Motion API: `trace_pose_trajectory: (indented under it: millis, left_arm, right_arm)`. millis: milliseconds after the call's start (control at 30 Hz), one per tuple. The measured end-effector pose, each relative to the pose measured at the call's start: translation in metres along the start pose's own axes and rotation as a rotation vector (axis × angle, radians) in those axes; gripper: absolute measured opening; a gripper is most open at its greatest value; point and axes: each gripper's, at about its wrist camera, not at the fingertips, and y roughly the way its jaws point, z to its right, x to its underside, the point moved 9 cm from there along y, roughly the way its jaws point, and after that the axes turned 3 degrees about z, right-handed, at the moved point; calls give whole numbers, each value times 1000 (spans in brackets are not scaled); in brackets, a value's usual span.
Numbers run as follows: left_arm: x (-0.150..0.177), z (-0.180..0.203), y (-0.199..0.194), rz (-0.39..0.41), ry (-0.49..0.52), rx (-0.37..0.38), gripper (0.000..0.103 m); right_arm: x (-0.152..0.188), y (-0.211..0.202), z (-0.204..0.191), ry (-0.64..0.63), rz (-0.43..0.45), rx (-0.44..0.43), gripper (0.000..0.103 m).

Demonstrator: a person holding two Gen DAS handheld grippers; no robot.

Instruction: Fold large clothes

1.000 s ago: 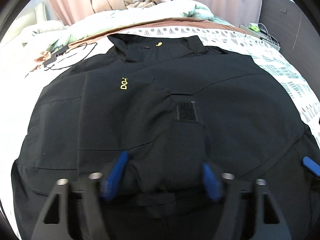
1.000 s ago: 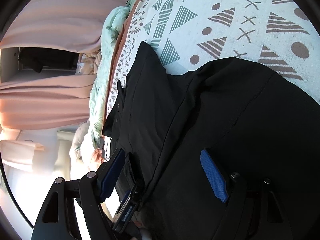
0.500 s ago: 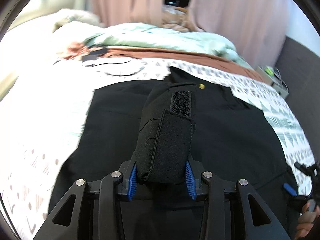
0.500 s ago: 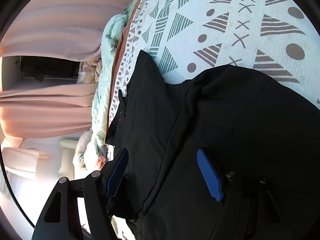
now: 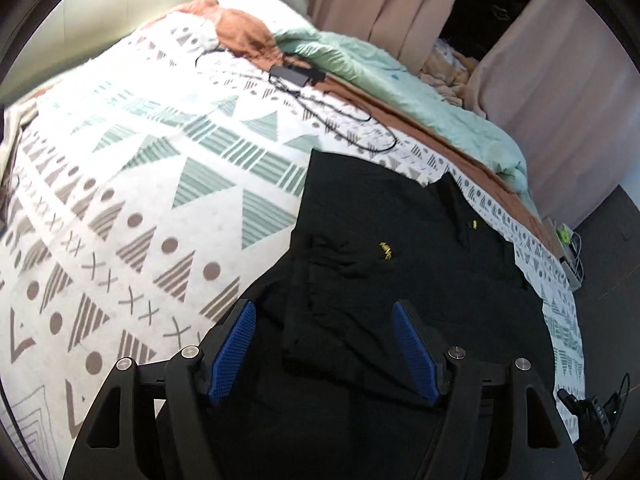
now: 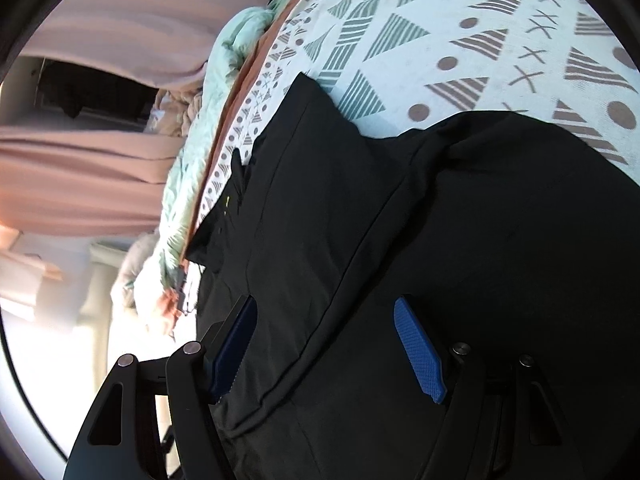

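Observation:
A large black jacket [image 5: 400,264] with small yellow lettering lies spread on the patterned bedspread [image 5: 140,184]. A sleeve lies folded across its front. My left gripper [image 5: 324,344] is open and empty, just above the jacket's lower left part. In the right wrist view the same jacket [image 6: 460,220] fills the frame, its collar toward the far edge. My right gripper [image 6: 328,344] is open and empty, close over the black fabric.
A black power adapter [image 5: 296,74] with a looping cable lies on the bed beyond the jacket. A mint and brown duvet [image 5: 420,96] is bunched along the far side. Pink curtains [image 5: 384,4] hang behind. A dark headboard with small items [image 5: 572,248] is at the right.
My left gripper held the folded sleeve half a second ago; now it has let go, opened wide and swung left. The sleeve lies on the jacket. The right gripper stays open, barely moved.

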Motion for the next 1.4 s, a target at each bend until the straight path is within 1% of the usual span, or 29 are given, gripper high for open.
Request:
trace_pose_trajectory:
  millis: [67, 167, 267, 333, 367, 400, 433, 500, 533, 633, 700, 800, 933, 1067, 1100, 1167, 1200, 1233, 1267, 1300, 1333, 1367, 1400]
  left_arm:
    - [7, -1, 5, -44, -8, 11, 72]
    - [16, -1, 14, -99, -14, 14, 71]
    - [27, -4, 23, -143, -11, -5, 68]
    - [31, -8, 28, -157, -27, -15, 67]
    - [32, -9, 31, -157, -37, -12, 64]
    - [32, -11, 34, -155, -45, -4, 53]
    - [33, -11, 38, -158, -49, -3, 37]
    - [36, -14, 44, -173, -49, -30, 22]
    - [34, -13, 43, -155, -47, -28, 18]
    - [25, -4, 35, -100, -12, -12, 11]
    - [16, 0, 31, -65, 3, -4, 10]
    - [3, 0, 34, -32, -3, 2, 10]
    - [2, -7, 48, -39, -28, -3, 10]
    - [5, -5, 55, -63, -16, -31, 11]
    - [6, -5, 55, -69, -14, -33, 13]
    - [8, -6, 53, -90, -16, -39, 21]
    - [10, -6, 52, -99, -20, -35, 28]
    - [12, -6, 49, -104, -26, -27, 37]
    - [14, -5, 45, -103, -30, -19, 43]
    - [14, -5, 41, -98, -30, -18, 55]
    - [15, -5, 34, -88, -25, -23, 66]
    - [15, -4, 26, -74, -17, -24, 69]
    - [15, -2, 20, -62, -12, -19, 71]
  right_arm:
    - [2, 4, -3, -19, 0, 8, 72]
    - [4, 10, -3, -39, -1, 26, 64]
    - [5, 15, 1, -43, -9, 42, 61]
    - [6, 16, 1, -47, -7, 48, 61]
    - [6, 17, 0, -52, -6, 50, 61]
    - [6, 17, -1, -59, -6, 53, 61]
    - [7, 18, -2, -65, -6, 56, 61]
    - [8, 20, -4, -75, -5, 60, 61]
    - [9, 20, -5, -79, -3, 62, 60]
    - [10, 22, -6, -84, -8, 57, 48]
    - [11, 24, -3, -70, -13, 47, 31]
    - [9, 23, 4, -37, -12, 33, 23]
    - [8, 24, 7, -15, -13, 20, 22]
    - [6, 25, 8, -9, -13, 34, 22]
    - [5, 24, 8, -2, -11, 38, 22]
    - [4, 23, 8, 1, -9, 45, 24]
    - [5, 22, 7, 1, -8, 47, 31]
    - [5, 20, 6, 4, -6, 42, 36]
    - [7, 17, 4, 7, -4, 31, 45]
    - [8, 13, 2, 6, 0, 27, 54]
    - [9, 11, 1, 2, 4, 28, 57]
    - [11, 7, -2, -5, 7, 32, 61]
    - [14, 3, -5, -16, 8, 34, 62]
